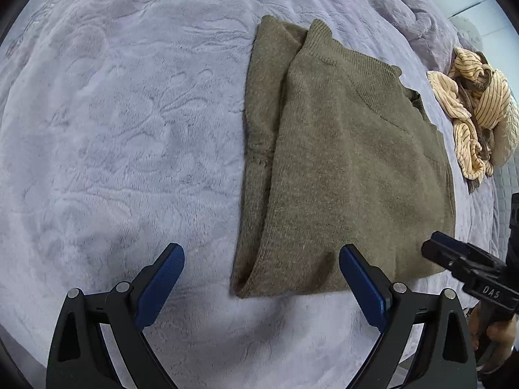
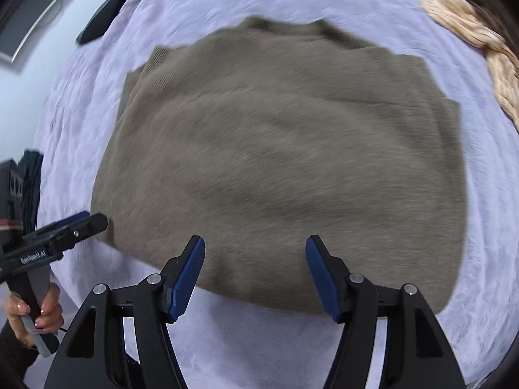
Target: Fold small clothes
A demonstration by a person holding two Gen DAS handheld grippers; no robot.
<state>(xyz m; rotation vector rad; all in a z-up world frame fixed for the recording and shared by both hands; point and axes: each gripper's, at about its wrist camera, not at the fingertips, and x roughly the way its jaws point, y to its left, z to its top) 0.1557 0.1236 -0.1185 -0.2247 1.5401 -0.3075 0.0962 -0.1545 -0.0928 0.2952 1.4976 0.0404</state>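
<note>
An olive-brown knit sweater (image 1: 343,168) lies folded on the lavender blanket (image 1: 123,129), sleeve side tucked along its left. My left gripper (image 1: 262,259) is open and empty, hovering just in front of the sweater's near hem. My right gripper (image 2: 255,253) is open and empty over the sweater's (image 2: 279,162) near edge; that view is motion-blurred. The right gripper also shows in the left wrist view (image 1: 436,243) at the sweater's near right corner. The left gripper shows in the right wrist view (image 2: 87,220) beside the sweater's left edge.
A crumpled striped beige garment (image 1: 480,107) lies at the far right of the bed, also seen in the right wrist view (image 2: 480,45). A dark object (image 2: 103,16) lies at the bed's far left edge. Blanket (image 2: 259,350) spreads around.
</note>
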